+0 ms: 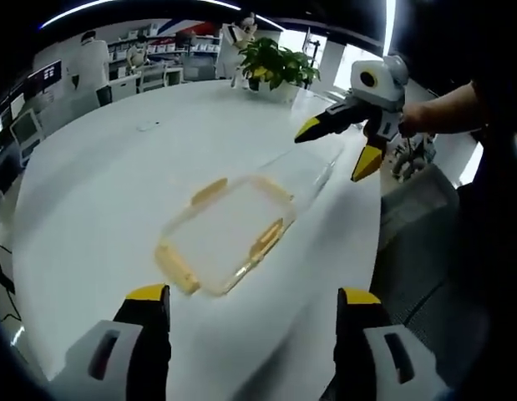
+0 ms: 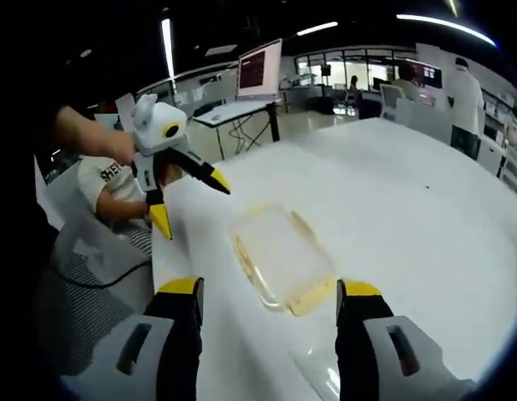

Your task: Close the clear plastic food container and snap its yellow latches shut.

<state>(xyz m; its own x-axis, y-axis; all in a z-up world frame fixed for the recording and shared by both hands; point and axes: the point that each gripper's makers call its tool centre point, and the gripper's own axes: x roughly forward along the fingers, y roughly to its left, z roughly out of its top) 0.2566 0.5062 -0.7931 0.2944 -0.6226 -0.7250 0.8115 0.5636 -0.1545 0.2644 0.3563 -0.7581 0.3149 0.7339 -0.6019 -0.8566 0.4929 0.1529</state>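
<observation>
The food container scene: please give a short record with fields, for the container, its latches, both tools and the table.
container: clear plastic food container lying on the white table, touched by no tool
latches: yellow latches on its sides, not yet snapped
left tool: open, empty, pointing at the container
right tool: open, empty
background: potted plant

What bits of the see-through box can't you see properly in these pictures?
- Left gripper view: the container is glassy against the white table, so whether its lid is seated is unclear.
- Right gripper view: the yellow latches are blurred; snapped or loose, cannot tell.
- Right gripper view: the screen is too small to read.
</observation>
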